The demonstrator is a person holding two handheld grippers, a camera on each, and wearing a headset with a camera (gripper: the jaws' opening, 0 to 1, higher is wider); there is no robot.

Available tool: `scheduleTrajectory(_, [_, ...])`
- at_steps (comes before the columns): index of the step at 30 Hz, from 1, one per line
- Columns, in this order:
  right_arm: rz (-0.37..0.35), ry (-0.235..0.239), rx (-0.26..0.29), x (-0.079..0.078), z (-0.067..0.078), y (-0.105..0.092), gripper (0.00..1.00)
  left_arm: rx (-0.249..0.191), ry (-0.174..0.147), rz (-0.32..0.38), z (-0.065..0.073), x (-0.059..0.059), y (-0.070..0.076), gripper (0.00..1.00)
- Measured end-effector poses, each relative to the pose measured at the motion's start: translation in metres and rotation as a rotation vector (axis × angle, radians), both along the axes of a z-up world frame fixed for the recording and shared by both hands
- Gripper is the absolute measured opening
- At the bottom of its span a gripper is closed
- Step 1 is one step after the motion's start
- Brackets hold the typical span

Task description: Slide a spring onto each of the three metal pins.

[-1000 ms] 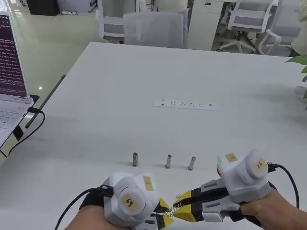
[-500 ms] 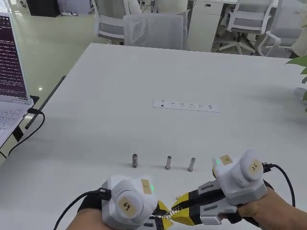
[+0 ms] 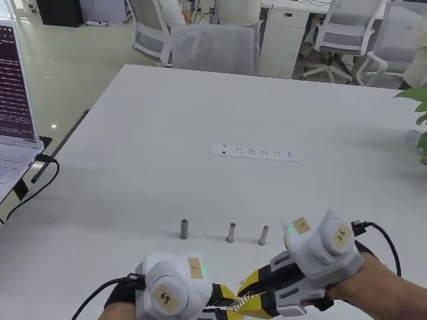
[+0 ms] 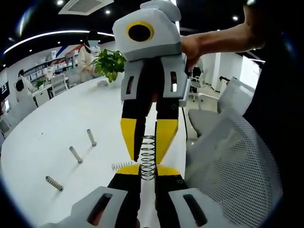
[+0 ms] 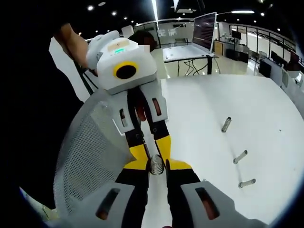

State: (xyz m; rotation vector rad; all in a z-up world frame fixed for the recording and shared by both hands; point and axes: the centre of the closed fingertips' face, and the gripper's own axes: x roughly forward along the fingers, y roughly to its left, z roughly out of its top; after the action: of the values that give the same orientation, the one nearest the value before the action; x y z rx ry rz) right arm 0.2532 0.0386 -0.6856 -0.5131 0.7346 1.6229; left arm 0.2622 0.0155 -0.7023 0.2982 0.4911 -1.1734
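The white counter (image 3: 200, 120) carries a laptop (image 3: 13, 100) at its left edge and a power strip (image 3: 257, 153) farther back. Near the front edge, the left claw (image 4: 148, 172) and the right claw (image 5: 157, 167) face each other tip to tip, each closed down narrowly on one end of the same spring (image 4: 148, 156), held above the counter. Just beyond stand three pins (image 3: 231, 232) in a row; the leftmost pin (image 3: 185, 229) wears a coil. A loose spring (image 4: 122, 165) lies beside the claws.
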Motion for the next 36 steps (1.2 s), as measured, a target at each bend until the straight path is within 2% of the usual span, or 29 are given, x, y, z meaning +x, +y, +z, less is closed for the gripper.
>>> scheduleTrajectory(2, [0.019,-0.011,-0.016,-0.001,0.002,0.001,0.11,-0.033,-0.001,0.007,0.004,0.001,-0.002,0.02])
scheduleTrajectory(5, [0.042,-0.033,-0.034,0.000,0.006,0.000,0.10,-0.045,-0.018,0.015,0.009,0.002,-0.003,0.02])
scheduleTrajectory(8, [0.080,-0.070,-0.056,0.002,0.019,-0.002,0.09,-0.088,-0.041,0.034,0.023,0.005,-0.003,0.02])
scheduleTrajectory(11, [0.097,-0.073,-0.054,0.003,0.030,-0.003,0.09,-0.125,-0.057,0.040,0.034,0.007,-0.004,0.02])
scheduleTrajectory(15, [0.127,-0.092,-0.077,0.006,0.037,-0.004,0.09,-0.135,-0.083,0.035,0.041,0.012,-0.007,0.02])
scheduleTrajectory(18, [0.151,-0.105,-0.102,0.008,0.039,-0.006,0.09,-0.139,-0.090,0.031,0.045,0.014,-0.009,0.02])
scheduleTrajectory(23, [0.167,-0.119,-0.126,0.010,0.039,-0.008,0.08,-0.147,-0.086,0.034,0.047,0.016,-0.011,0.02])
scheduleTrajectory(28, [0.196,-0.124,-0.165,0.006,0.031,-0.010,0.08,-0.136,-0.068,0.027,0.038,0.013,-0.014,0.03])
scheduleTrajectory(31, [0.200,-0.131,-0.171,0.006,0.028,-0.010,0.08,-0.141,-0.049,0.040,0.035,0.013,-0.013,0.03])
scheduleTrajectory(36, [0.189,-0.124,-0.169,0.006,0.025,-0.009,0.08,-0.135,-0.038,0.047,0.032,0.012,-0.012,0.03])
